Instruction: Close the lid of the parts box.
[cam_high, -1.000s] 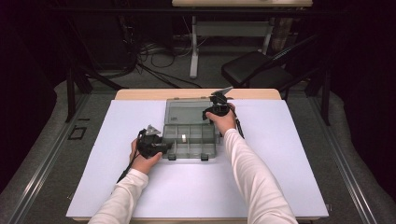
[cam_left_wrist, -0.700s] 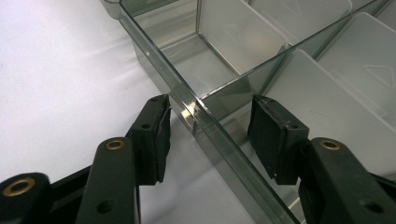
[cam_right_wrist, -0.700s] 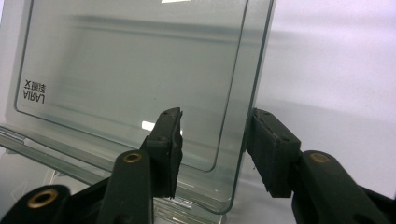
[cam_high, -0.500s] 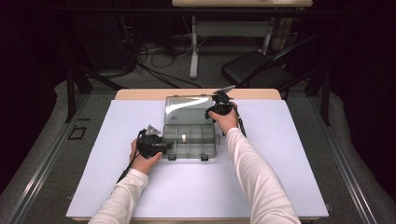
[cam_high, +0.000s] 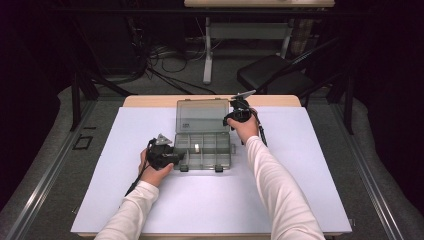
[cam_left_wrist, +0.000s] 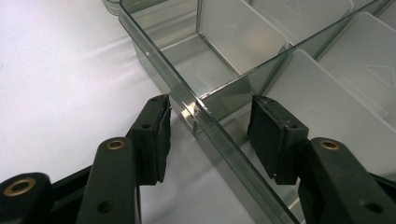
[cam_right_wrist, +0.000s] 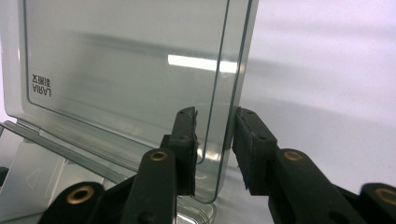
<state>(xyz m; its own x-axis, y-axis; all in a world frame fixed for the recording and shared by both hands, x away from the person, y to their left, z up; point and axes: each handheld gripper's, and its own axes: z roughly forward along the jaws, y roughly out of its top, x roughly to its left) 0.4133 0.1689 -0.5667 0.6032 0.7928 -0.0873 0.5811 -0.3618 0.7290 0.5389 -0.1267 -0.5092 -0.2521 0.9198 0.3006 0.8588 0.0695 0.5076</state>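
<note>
Item: clear plastic box (cam_high: 202, 150), divided, w/ hinged lid (cam_high: 202, 115). On white sheet (cam_high: 300, 190) over bench (cam_high: 150, 101).

Location: box wall sits between left tongs (cam_left_wrist: 208, 135); lid edge sits between right tongs (cam_right_wrist: 214, 140), box body below and to their left.

Left tongs: straddle the near side wall (cam_left_wrist: 205, 126) of the box, one pad outside, one inside a compartment. Gap shows on both sides, esp. the inner pad; not clamped, so open around the wall.

Right tongs: jaws have just been closing, w/ the lid's free edge (cam_right_wrist: 229, 93) between them. Pads look right at the plastic; full press can't be told for sure, prob. pinching.

Handling (est.): light, stiff, thin-walled. Smooth and glossy, so slippery under pads; may skid on the sheet if pushed. Hinge likely the weak pt; lid could crack if twisted. Best hold: lid at outer edge near a corner; body by a side wall, to steady it.

Contents: compartments near left tongs empty. One small pale object (cam_high: 196, 148) in a middle cell, high view; too small to ID. Lid (cam_right_wrist: 126, 70) carries small printed label (cam_right_wrist: 41, 85).
</note>
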